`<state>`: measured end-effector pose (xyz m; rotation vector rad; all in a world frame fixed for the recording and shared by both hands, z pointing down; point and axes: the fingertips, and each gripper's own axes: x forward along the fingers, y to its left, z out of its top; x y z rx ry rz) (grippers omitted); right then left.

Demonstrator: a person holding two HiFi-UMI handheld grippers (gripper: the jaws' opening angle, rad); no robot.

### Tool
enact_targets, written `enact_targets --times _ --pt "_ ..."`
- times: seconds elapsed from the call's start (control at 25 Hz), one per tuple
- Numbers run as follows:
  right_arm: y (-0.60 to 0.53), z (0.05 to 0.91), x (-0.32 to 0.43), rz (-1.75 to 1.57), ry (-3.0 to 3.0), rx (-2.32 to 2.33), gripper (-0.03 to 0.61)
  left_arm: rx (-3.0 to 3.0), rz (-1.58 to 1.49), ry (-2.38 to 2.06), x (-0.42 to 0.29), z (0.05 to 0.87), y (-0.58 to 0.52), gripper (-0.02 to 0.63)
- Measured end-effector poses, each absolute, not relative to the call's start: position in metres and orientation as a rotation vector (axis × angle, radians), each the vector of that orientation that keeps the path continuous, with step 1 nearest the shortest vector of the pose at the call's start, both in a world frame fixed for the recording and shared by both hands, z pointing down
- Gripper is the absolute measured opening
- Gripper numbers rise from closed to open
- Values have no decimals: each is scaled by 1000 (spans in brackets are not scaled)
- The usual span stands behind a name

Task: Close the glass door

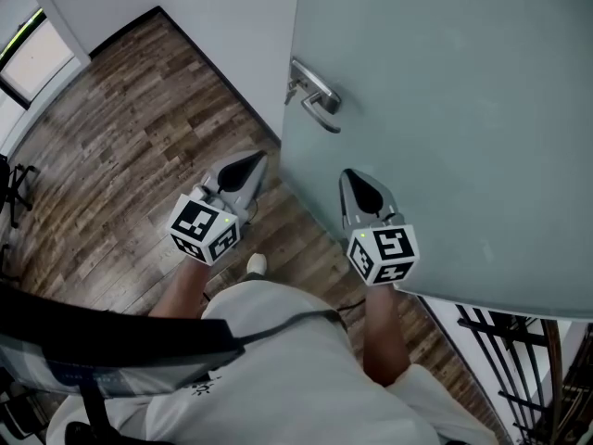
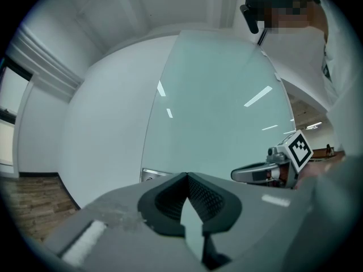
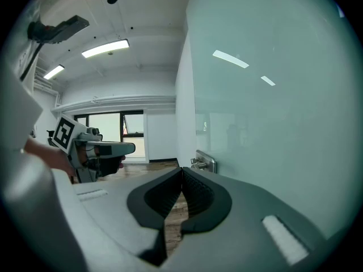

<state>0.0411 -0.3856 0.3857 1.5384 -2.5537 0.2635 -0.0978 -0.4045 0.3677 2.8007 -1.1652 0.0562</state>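
Observation:
The frosted glass door fills the right of the head view, with a metal lever handle near its left edge. My left gripper is shut and empty, just left of the door's edge and below the handle. My right gripper is shut and empty, its tip against or very near the door's face; I cannot tell if it touches. In the left gripper view the shut jaws face the glass door. In the right gripper view the shut jaws point past the handle, with the glass door to the right.
A white wall stands beyond the door's edge. The wood plank floor stretches to the left towards a window. A black metal railing stands at the lower right. The person's shoe is on the floor between the grippers.

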Motion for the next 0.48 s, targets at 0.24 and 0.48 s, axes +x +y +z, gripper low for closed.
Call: enact_targets --times 0.24,0.48 --pt "-414 381 26 230 -2496 1590 9 2815 37 -1113 -122 367 -428 5" --pt "-424 389 17 219 -2451 1630 9 2836 24 -1056 -131 374 -441 5"
